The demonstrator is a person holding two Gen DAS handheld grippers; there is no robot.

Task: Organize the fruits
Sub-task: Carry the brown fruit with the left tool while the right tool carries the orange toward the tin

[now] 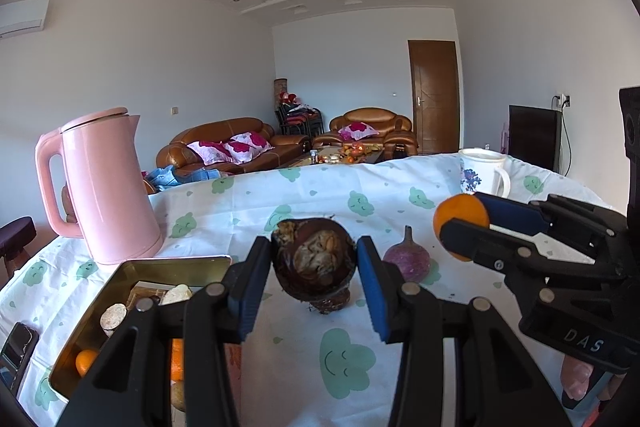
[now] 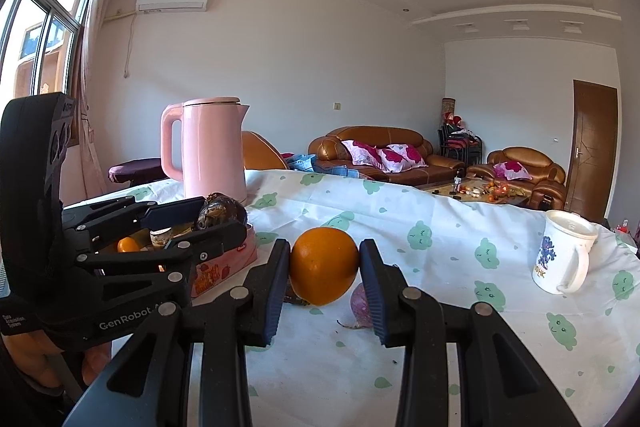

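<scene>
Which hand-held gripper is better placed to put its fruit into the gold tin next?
Left. The left hand-held gripper holds the dark brown fruit right beside the gold tin; the right, holding the orange, is farther away.

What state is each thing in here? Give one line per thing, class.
Left tool: shut on the brown fruit, lifted.
Right tool: shut on the orange, lifted.
Purple fruit: lying on tablecloth.
Tin: open, partly filled.
Kettle: upright, lid closed.
Mug: upright.
</scene>
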